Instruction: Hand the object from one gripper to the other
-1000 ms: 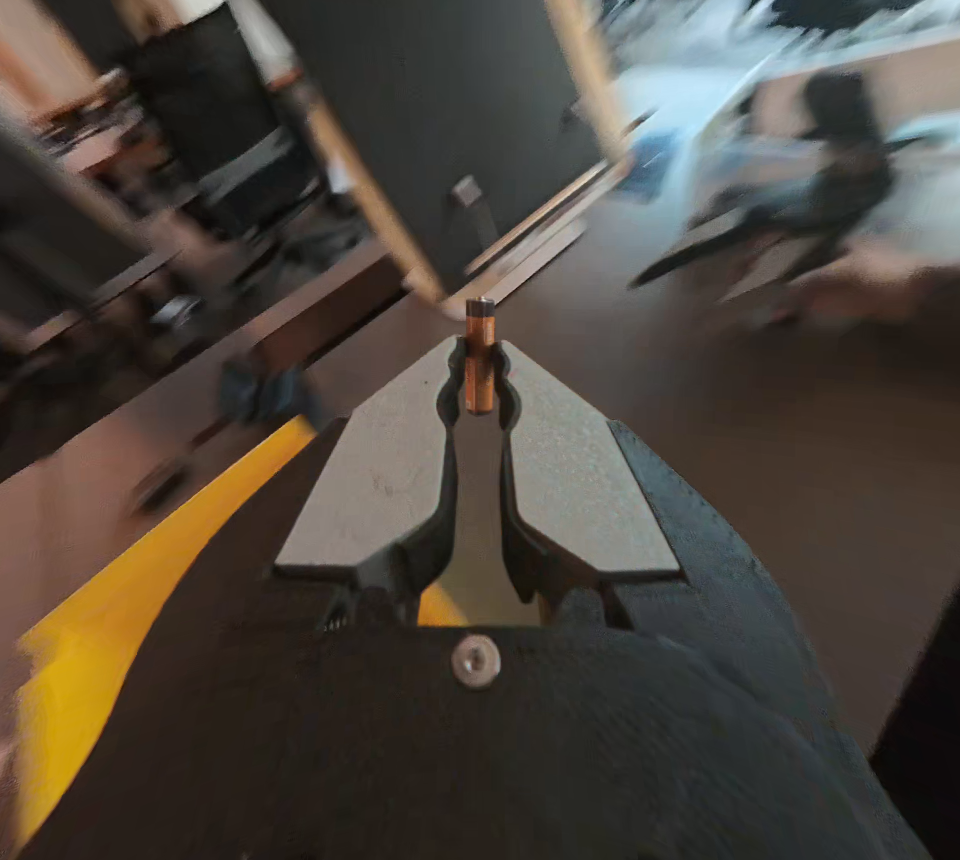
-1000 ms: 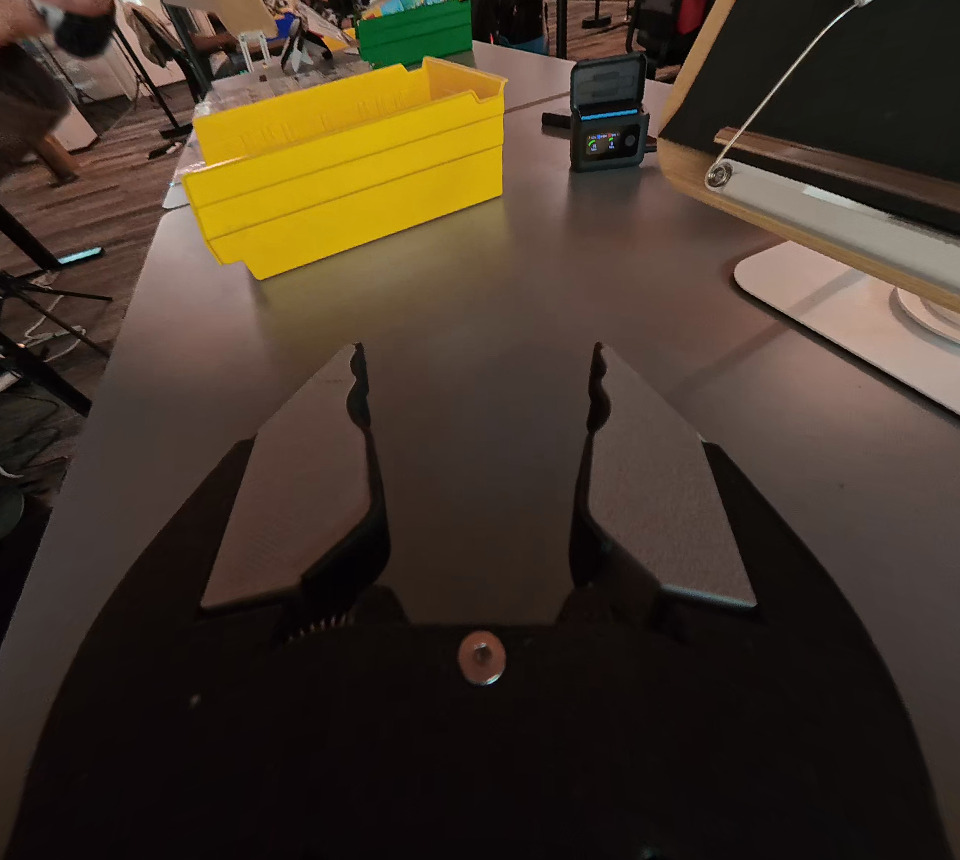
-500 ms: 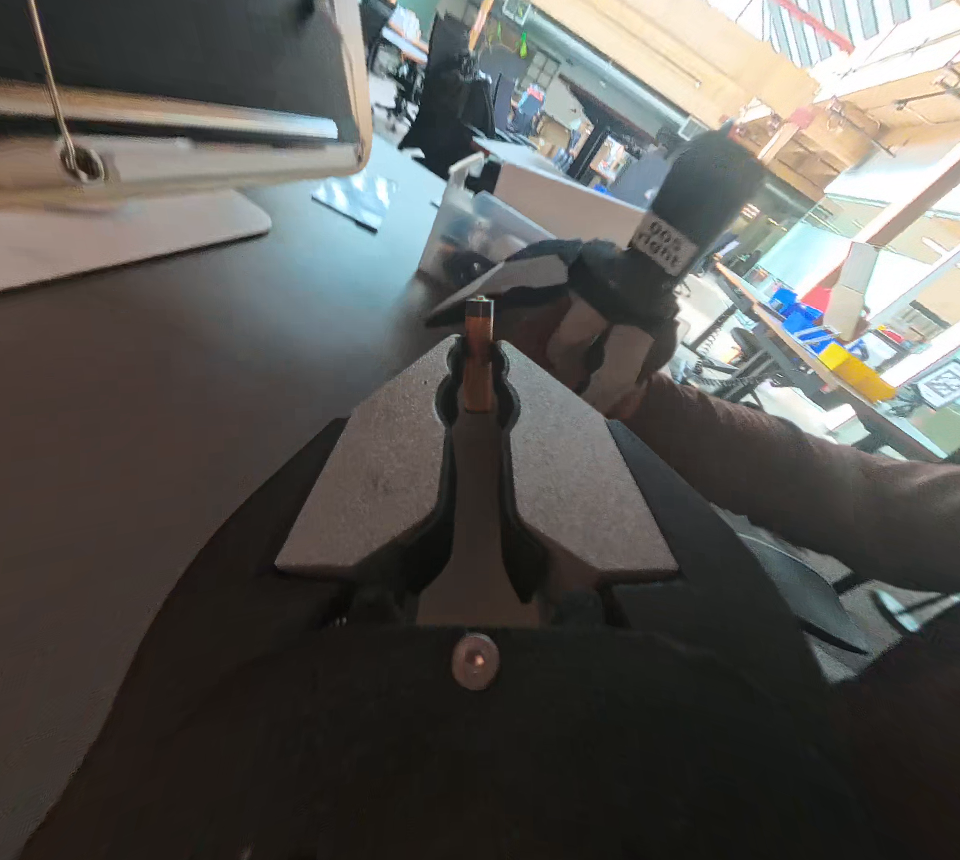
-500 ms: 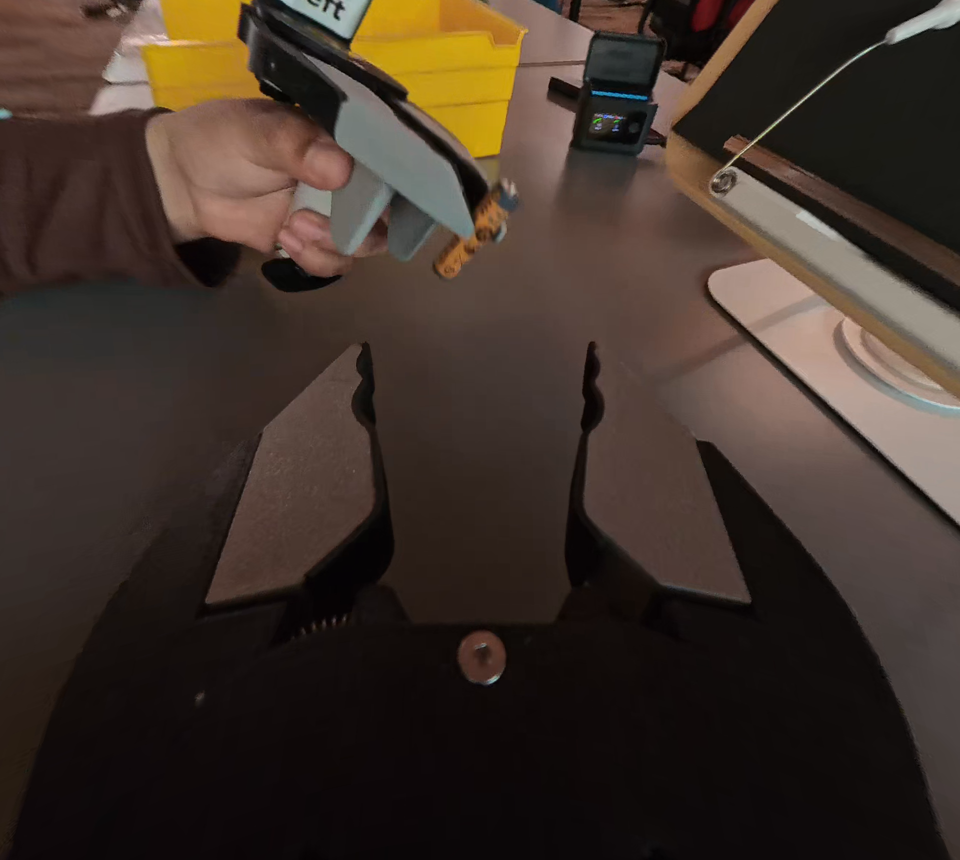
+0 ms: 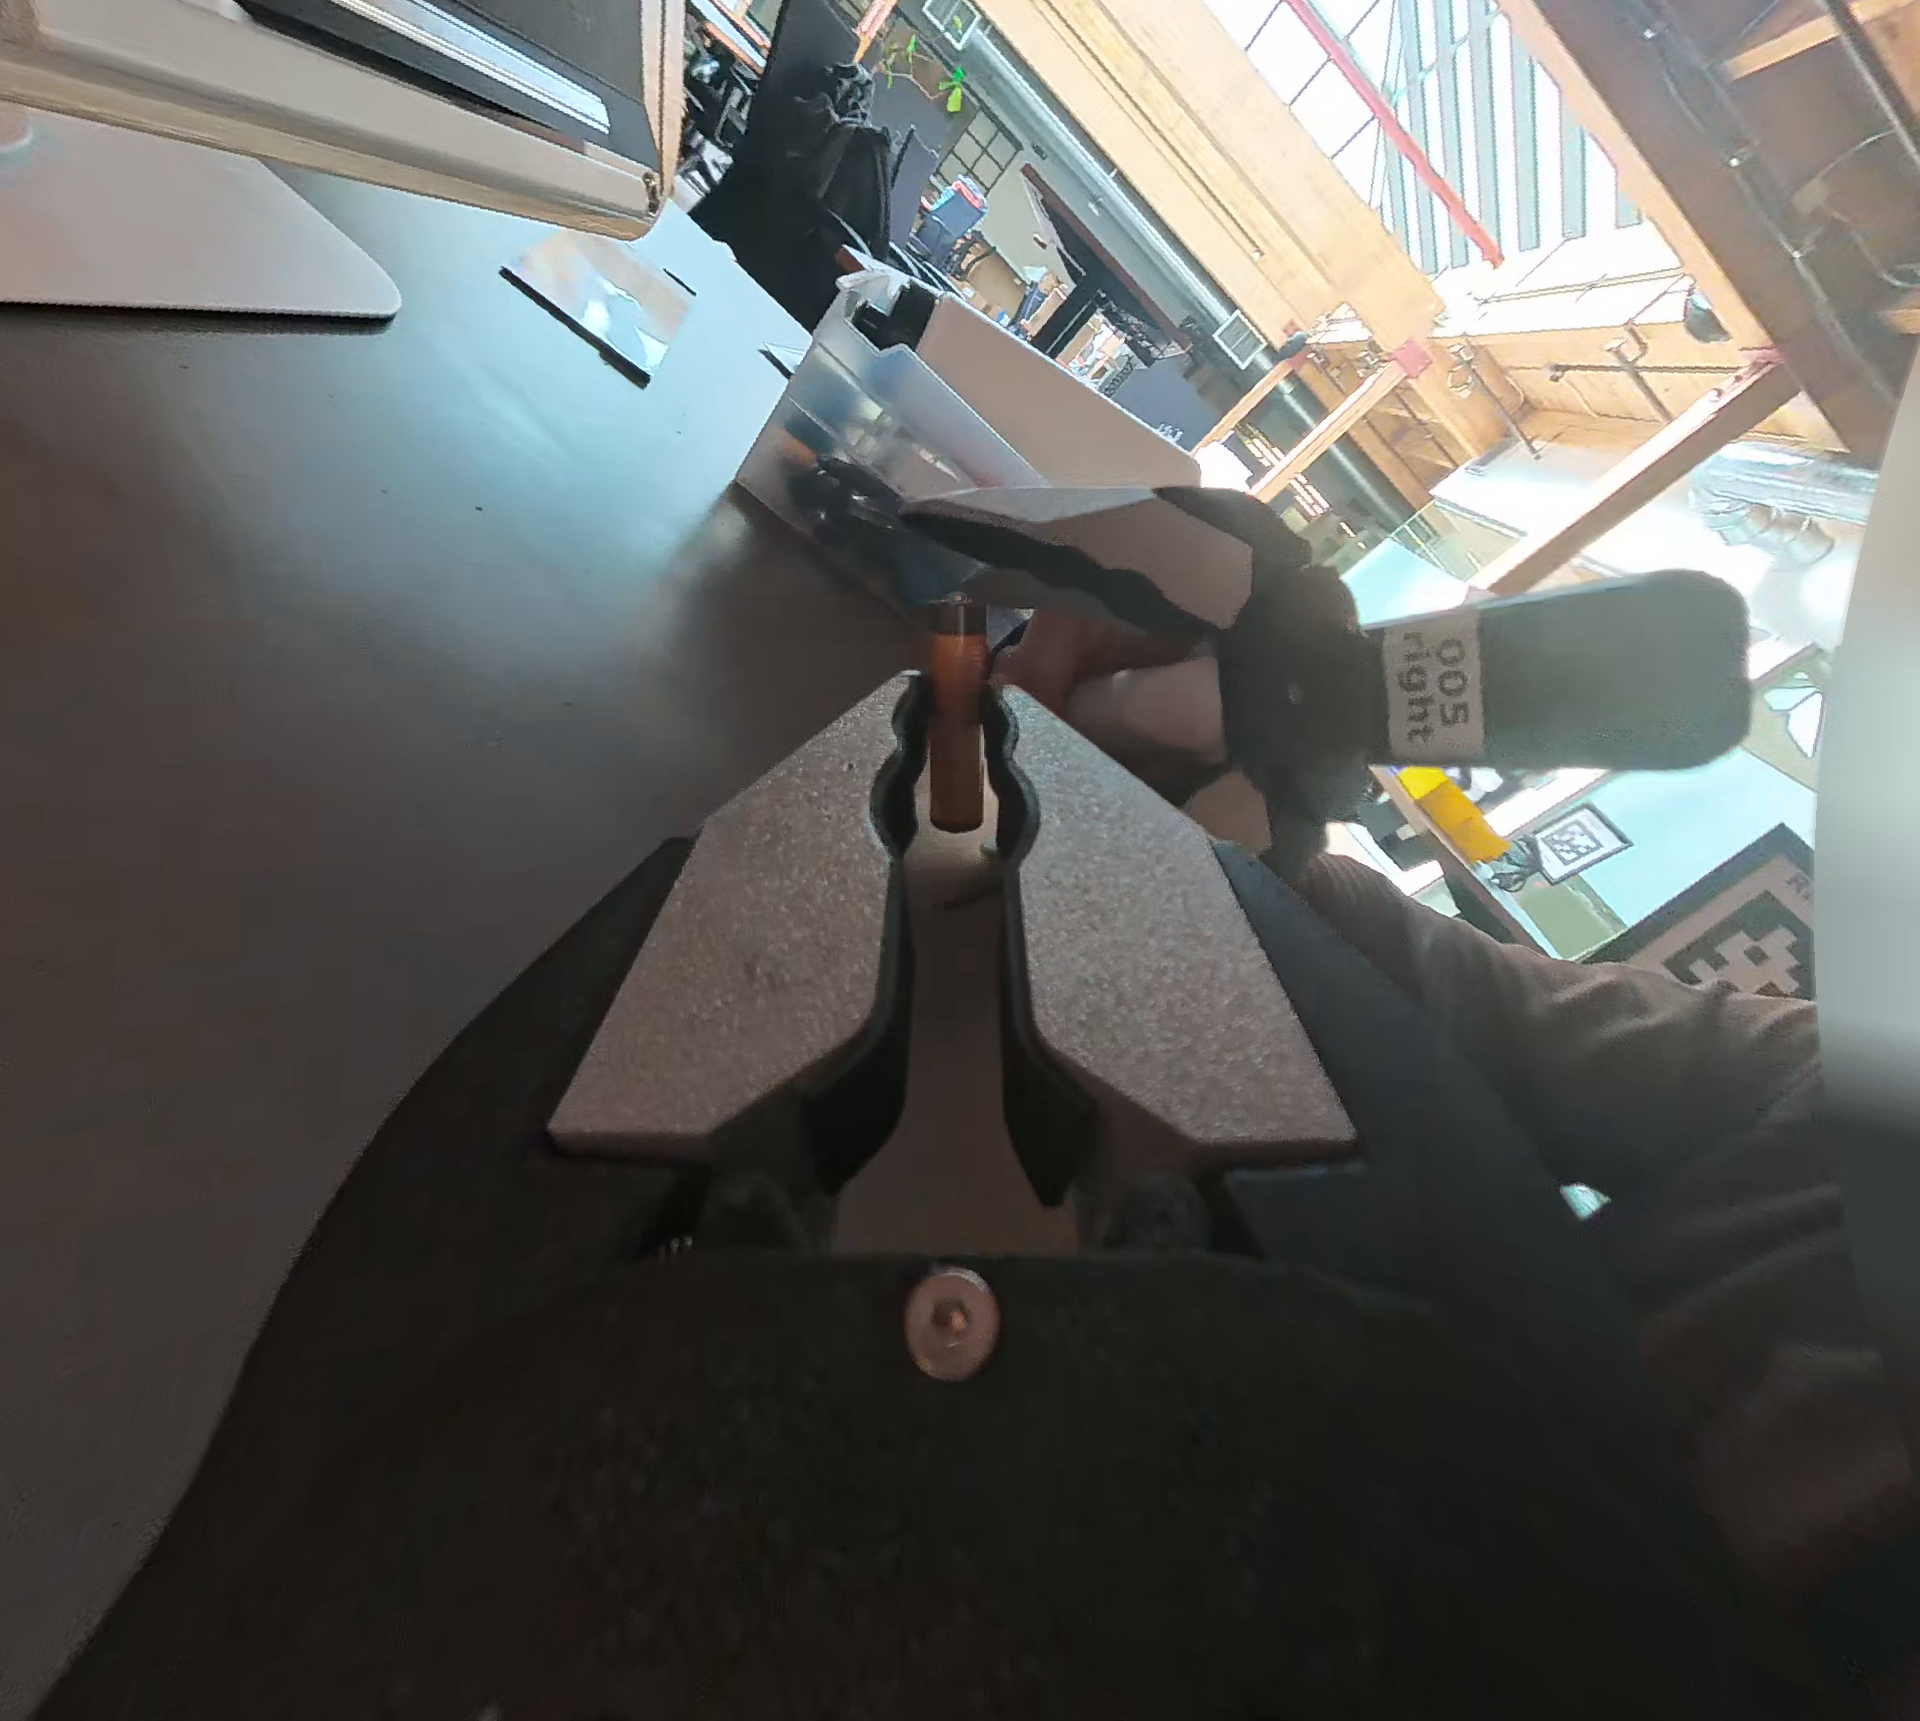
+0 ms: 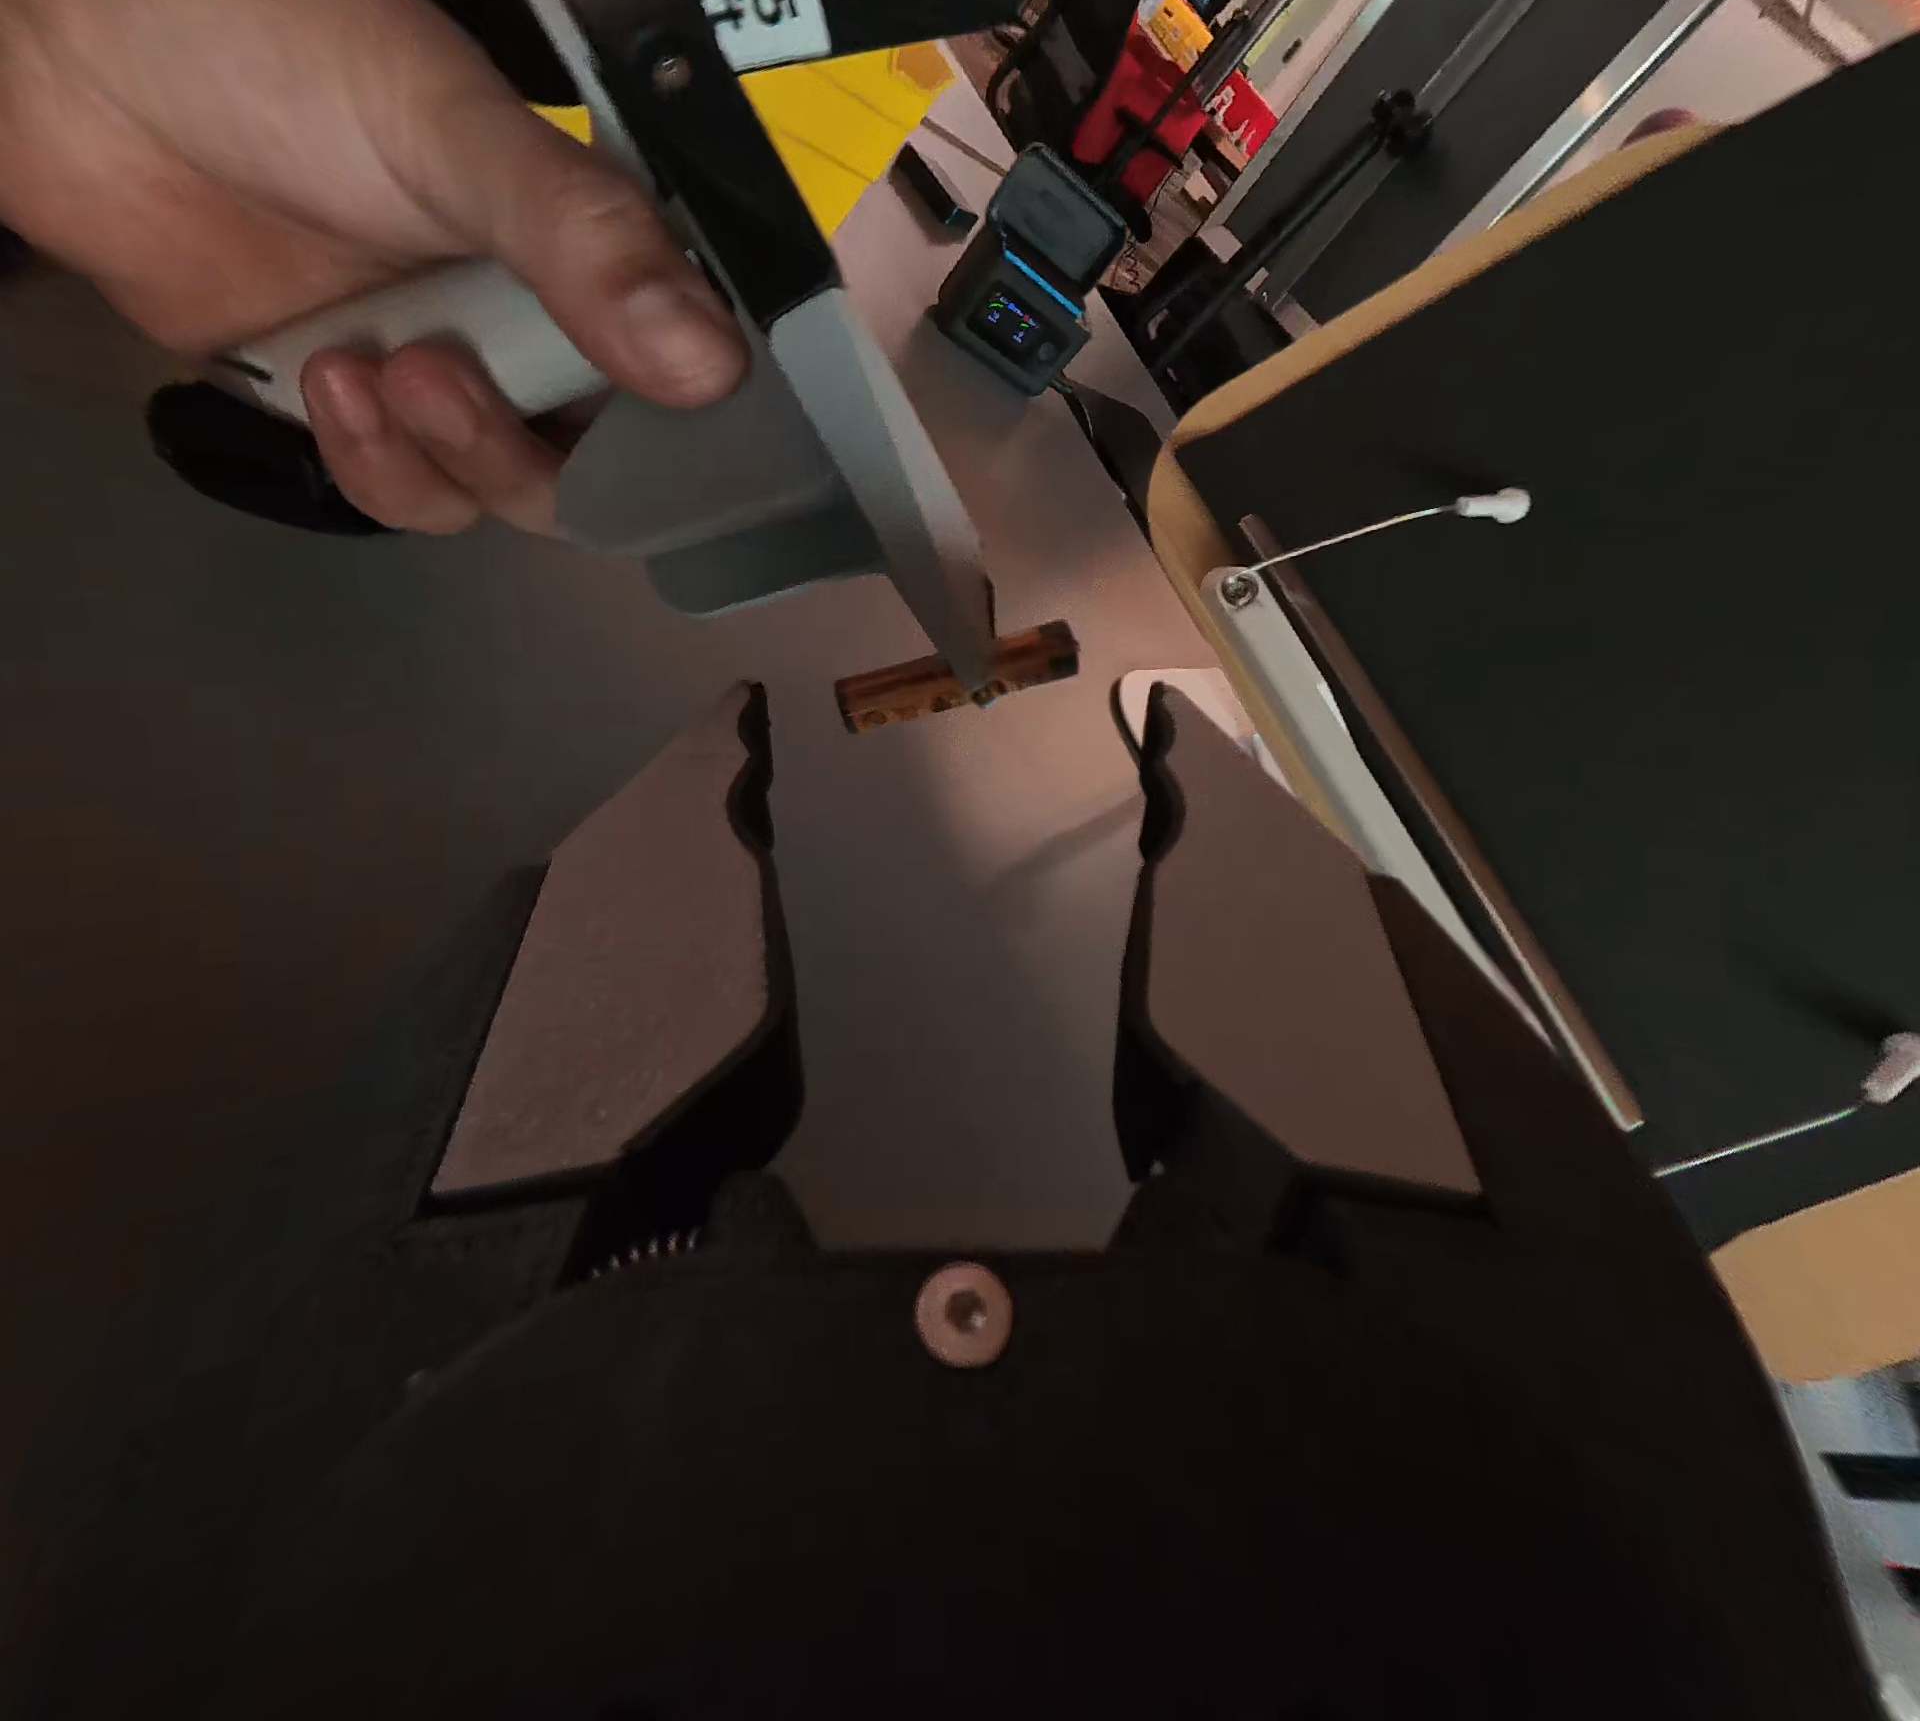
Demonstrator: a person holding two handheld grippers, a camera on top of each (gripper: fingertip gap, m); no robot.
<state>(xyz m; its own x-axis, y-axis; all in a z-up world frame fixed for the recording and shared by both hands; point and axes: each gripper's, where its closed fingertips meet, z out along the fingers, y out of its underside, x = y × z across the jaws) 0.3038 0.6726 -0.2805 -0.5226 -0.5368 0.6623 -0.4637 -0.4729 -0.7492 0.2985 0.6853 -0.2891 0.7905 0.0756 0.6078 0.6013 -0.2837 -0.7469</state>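
The left tongs (image 5: 954,741) were clamped on the copper-coloured battery (image 6: 956,676), gripping it near its middle above the dark surface (image 5: 312,632), while the right tongs (image 6: 951,736) stood wide apart just short of it. To take it well, the right tongs probably needed to slide over a free end of the battery, clear of the left fingers (image 6: 914,528), and close firmly before the left ones let go. A yellow bin (image 6: 831,102) lay behind the left hand (image 6: 312,144) and a clear box (image 5: 862,424) beyond the right tongs; their contents could not be made out.
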